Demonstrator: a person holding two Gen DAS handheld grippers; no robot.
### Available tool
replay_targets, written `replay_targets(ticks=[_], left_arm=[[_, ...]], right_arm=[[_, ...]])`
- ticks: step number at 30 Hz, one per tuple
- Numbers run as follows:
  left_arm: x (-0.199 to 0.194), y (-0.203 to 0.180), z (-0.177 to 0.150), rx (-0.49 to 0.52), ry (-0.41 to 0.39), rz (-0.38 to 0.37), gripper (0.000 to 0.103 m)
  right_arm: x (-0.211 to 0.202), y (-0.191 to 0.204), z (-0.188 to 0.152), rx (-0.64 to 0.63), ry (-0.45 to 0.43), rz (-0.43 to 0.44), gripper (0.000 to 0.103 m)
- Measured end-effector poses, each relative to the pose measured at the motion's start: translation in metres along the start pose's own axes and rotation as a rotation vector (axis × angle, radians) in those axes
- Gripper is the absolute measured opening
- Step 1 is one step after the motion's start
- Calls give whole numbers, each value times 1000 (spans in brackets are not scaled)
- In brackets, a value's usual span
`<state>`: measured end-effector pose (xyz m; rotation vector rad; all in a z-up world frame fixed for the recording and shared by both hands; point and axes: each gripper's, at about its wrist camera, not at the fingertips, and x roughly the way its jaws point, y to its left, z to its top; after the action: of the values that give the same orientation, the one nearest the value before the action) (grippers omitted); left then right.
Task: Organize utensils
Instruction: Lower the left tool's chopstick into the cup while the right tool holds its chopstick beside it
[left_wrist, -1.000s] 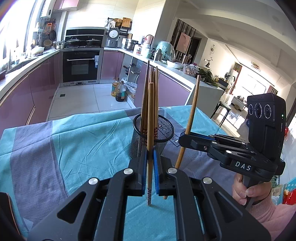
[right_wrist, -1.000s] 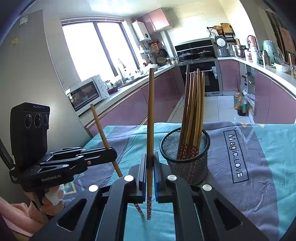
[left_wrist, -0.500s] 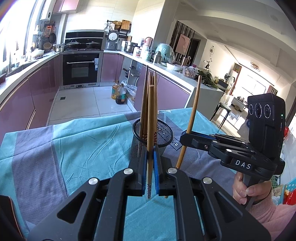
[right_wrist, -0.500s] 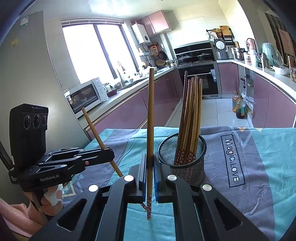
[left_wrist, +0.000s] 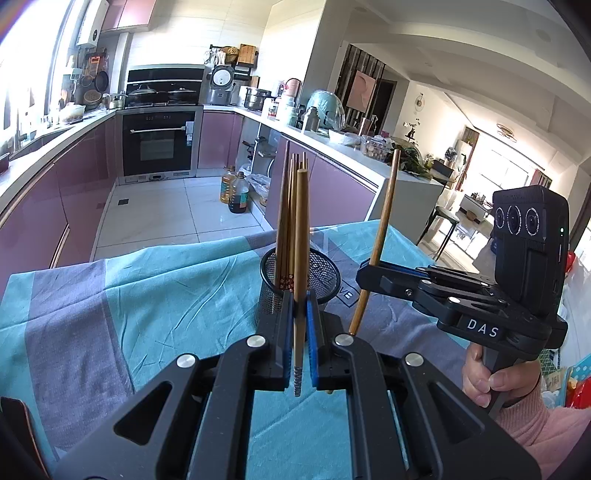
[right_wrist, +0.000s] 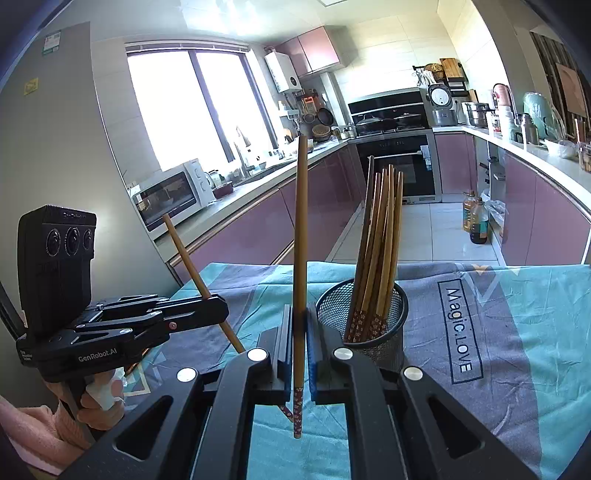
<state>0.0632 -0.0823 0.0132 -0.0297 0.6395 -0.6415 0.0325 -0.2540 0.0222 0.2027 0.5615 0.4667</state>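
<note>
"Magic.LOVE" on tablecloth, "GenRobot.AI" on left tool, "DAS" on right tool

Brown chopsticks with seemingly floral red tips, black mesh holder, teal-and-grey cloth.

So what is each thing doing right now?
Left tool: shut on a chopstick, held upright.
Right tool: shut on another chopstick, held upright.
Mesh cup: standing on the tablecloth, holding a bundle of chopsticks.
Oven: door closed.
</note>
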Motion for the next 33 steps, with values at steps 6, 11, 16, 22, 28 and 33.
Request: replay_targets(ticks=[6,11,16,22,28,33], left_arm=[[-2,-3,4,9,-6,-1,7],[-4,-5,5,14,-9,-4,7],[-6,-9,9,20,-14,-6,7],[-6,-9,11,26,-22,-8,7],[-7,-9,13,30,-25,-9,7],[-9,-10,15,36,-34,-10,7]], right_arm=[[0,0,1,-1,-3,-2,6],[-1,1,3,-6,-7,-2,6],[-2,3,6,-10,-15,-4,6],[-3,3,7,-14,-19,-3,6],[-4,3,10,-17,-26,-6,6],[-6,2,13,-23,-34,-9,6]])
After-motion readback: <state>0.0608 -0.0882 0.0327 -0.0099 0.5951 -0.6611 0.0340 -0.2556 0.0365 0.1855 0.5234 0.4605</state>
